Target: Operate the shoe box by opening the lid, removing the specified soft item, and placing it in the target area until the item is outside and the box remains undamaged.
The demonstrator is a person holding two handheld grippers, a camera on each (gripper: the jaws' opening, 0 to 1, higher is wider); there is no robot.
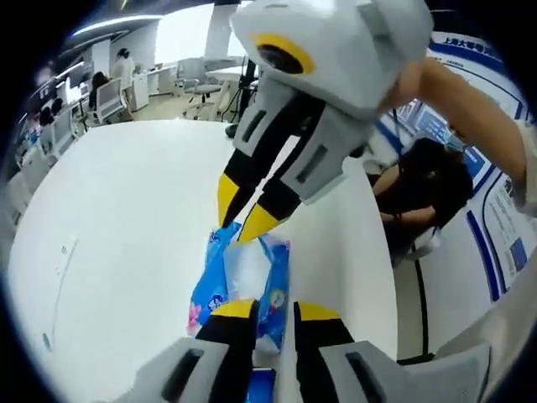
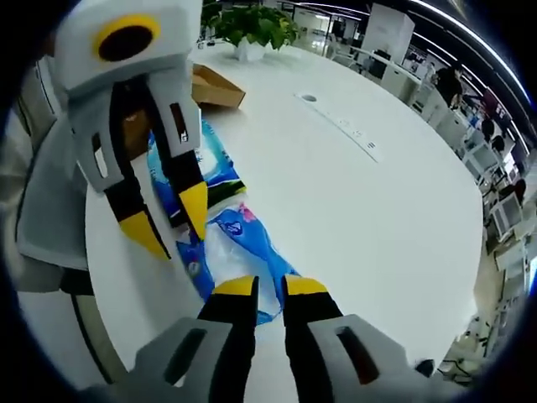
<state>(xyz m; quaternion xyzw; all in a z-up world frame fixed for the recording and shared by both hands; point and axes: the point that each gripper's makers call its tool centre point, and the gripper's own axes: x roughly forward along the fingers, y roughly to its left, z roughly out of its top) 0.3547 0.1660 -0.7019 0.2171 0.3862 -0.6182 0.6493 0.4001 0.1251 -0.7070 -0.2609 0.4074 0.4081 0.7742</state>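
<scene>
A soft blue tissue pack point(image 1: 252, 281) hangs stretched between both grippers above the white table point(image 1: 117, 235). In the left gripper view my left gripper point(image 1: 275, 312) is shut on the pack's near end. My right gripper point(image 1: 243, 214) reaches down from above with its yellow tips pinched on the far end. In the right gripper view the same pack point(image 2: 239, 239) runs from my right gripper point(image 2: 270, 287), shut on its edge, up to the left gripper point(image 2: 169, 220). The brown cardboard shoe box point(image 2: 216, 86) lies behind, on the table.
A potted plant point(image 2: 252, 23) stands at the table's far edge, with a round cable port point(image 2: 309, 98) and a socket strip point(image 2: 359, 136) in the top. A seated person in dark clothes point(image 1: 424, 180) is beside the table edge. Office chairs point(image 1: 109, 101) stand beyond.
</scene>
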